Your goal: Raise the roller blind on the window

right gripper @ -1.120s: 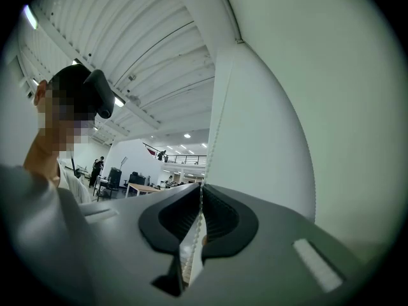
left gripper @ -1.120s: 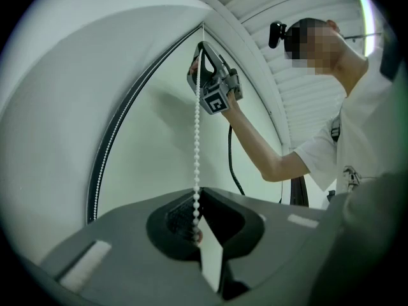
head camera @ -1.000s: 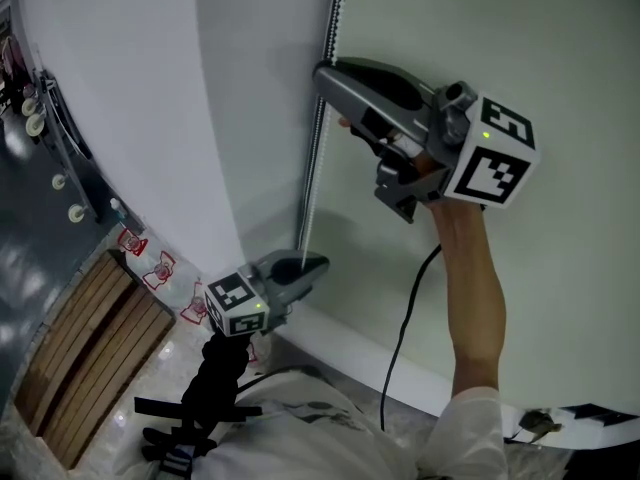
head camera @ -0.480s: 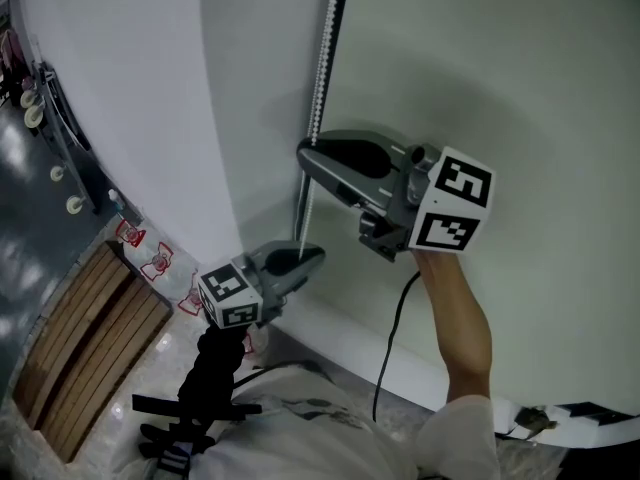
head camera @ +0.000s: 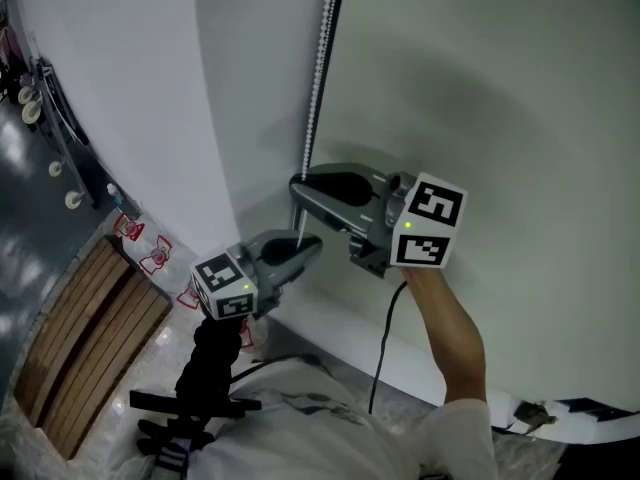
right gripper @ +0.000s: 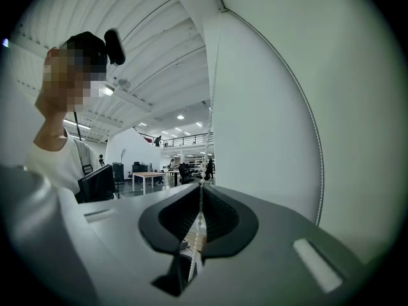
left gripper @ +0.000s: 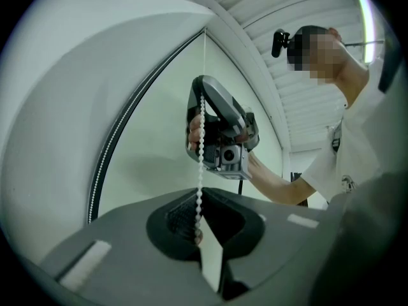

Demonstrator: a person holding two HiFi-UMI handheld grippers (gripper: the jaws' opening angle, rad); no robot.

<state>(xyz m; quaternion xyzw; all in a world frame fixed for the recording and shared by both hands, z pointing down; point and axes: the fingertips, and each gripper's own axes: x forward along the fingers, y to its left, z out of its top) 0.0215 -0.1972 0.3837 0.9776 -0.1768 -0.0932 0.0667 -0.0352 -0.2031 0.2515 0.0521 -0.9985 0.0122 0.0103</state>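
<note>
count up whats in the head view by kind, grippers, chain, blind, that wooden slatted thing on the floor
grippers: 2 (left gripper, right gripper)
bead chain: 1
roller blind: 1
wooden slatted panel: 1
total: 5

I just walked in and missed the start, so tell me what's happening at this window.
A person holds a gripper in each hand and is working the bead chain of the roller blind. The right gripper is shut on the chain, just above the left gripper, which is closed on the same chain lower down.
</note>
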